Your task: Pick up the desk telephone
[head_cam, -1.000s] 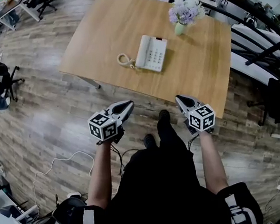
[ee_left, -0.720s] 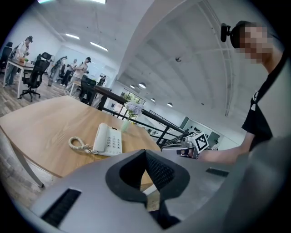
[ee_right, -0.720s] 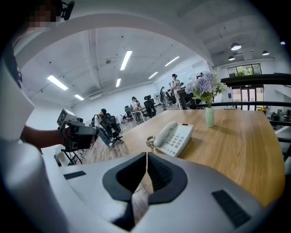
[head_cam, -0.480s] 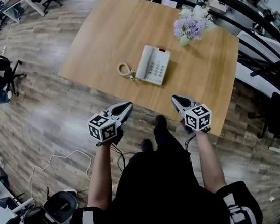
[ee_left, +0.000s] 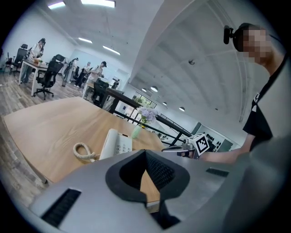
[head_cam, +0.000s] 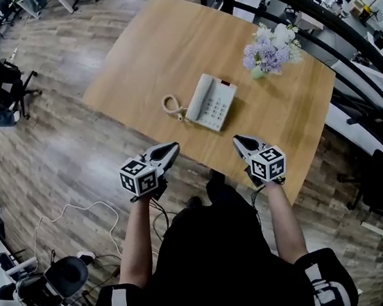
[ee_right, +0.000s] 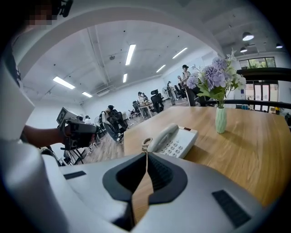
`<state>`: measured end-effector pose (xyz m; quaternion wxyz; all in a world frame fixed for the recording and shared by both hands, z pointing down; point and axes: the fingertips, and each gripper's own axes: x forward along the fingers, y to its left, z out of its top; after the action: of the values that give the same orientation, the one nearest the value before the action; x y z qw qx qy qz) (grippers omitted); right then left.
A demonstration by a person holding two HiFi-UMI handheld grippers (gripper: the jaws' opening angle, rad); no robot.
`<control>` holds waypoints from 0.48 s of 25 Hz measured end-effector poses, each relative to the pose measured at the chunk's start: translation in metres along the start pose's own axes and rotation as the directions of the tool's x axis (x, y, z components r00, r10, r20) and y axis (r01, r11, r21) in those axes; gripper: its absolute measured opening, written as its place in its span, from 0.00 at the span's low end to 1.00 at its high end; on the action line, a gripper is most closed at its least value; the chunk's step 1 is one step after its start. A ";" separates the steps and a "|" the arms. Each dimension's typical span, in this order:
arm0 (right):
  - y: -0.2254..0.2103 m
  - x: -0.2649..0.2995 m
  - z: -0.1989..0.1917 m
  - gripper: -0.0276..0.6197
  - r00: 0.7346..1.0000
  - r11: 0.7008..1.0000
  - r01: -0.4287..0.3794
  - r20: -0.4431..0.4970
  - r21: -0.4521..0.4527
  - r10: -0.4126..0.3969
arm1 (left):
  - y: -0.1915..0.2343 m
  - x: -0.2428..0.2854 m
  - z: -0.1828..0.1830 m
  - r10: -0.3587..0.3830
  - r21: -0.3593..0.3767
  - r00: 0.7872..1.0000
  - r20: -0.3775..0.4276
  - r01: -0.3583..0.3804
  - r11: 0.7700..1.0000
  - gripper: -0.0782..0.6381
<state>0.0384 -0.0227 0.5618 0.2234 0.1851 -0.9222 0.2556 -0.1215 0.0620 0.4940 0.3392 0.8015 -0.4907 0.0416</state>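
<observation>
Seen from the head view, the desk telephone (head_cam: 210,103) lies near the middle of the wooden table (head_cam: 156,41). Its coiled cord (head_cam: 171,105) is at its left, and a vase of flowers (head_cam: 270,51) stands to its far right. Only the gripper views show us people (ee_left: 38,48) at far desks under ceiling lights. Our left gripper (head_cam: 174,145) and right gripper (head_cam: 236,138) hover at the near table edge, apart from the telephone. Each has its jaws pressed together on nothing.
</observation>
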 end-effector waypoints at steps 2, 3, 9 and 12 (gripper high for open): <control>-0.008 0.004 0.004 0.08 1.000 1.000 -0.014 -0.007 -0.005 0.013 | 0.000 0.006 0.005 0.013 -0.001 1.000 0.008 -0.013 1.000 0.14; -0.012 0.006 0.005 0.08 1.000 1.000 -0.021 -0.010 -0.007 0.021 | 0.000 0.009 0.007 0.018 -0.002 1.000 0.011 -0.018 1.000 0.14; -0.028 0.016 0.016 0.08 0.997 0.997 -0.067 -0.032 -0.025 0.066 | -0.001 0.019 0.016 0.060 -0.029 0.998 0.028 -0.060 0.998 0.14; -0.035 0.017 0.017 0.08 0.996 0.996 -0.080 -0.037 -0.028 0.079 | -0.001 0.024 0.016 0.079 -0.037 0.996 0.030 -0.077 0.996 0.14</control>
<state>0.0346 -0.0639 0.5712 0.2325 0.1405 -0.9283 0.2540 -0.1129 0.0350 0.4911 0.3441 0.7760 -0.5275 0.0333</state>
